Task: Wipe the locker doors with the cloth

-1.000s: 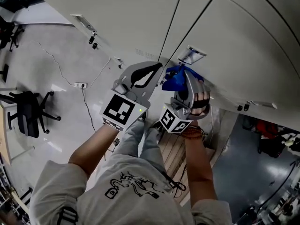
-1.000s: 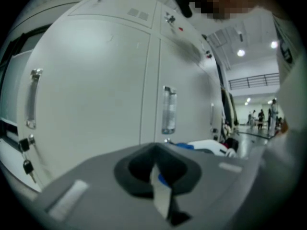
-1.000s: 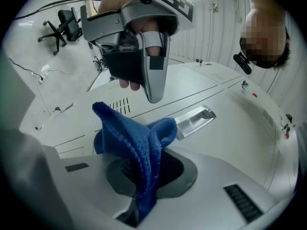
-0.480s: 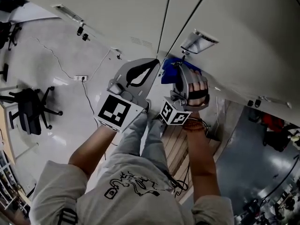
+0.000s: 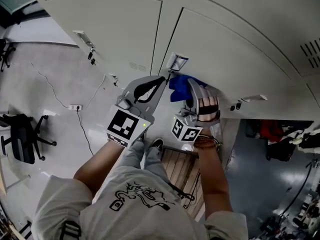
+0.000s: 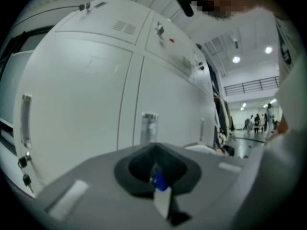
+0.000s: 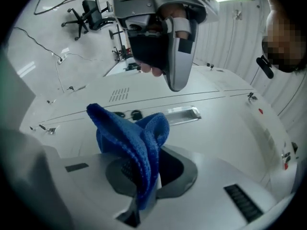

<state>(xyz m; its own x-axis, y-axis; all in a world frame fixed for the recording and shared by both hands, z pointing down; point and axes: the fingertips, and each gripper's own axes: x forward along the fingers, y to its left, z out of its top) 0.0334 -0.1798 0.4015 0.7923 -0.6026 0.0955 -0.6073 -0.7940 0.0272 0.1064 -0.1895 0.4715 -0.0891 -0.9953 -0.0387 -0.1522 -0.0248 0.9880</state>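
1. Cloth (image 5: 179,85) has shifted along the locker door (image 5: 235,49) and now lies just below the handle plate (image 5: 176,62).
2. Right gripper (image 5: 189,87): jaws clamped on the bunched cloth, which stands up between them in its own view.
3. Left gripper (image 5: 161,80): jaws pressed together, nothing held, just beside the cloth.
4. Only the head view shows the chair (image 5: 22,136); only the left gripper view shows distant people (image 6: 259,121).

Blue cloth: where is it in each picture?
Head view: blue cloth at centre.
Left gripper view: only a tiny blue speck at the jaws; can't tell if it's the cloth.
Right gripper view: lower centre, between the jaws.
Shared landmark: metal door plate.
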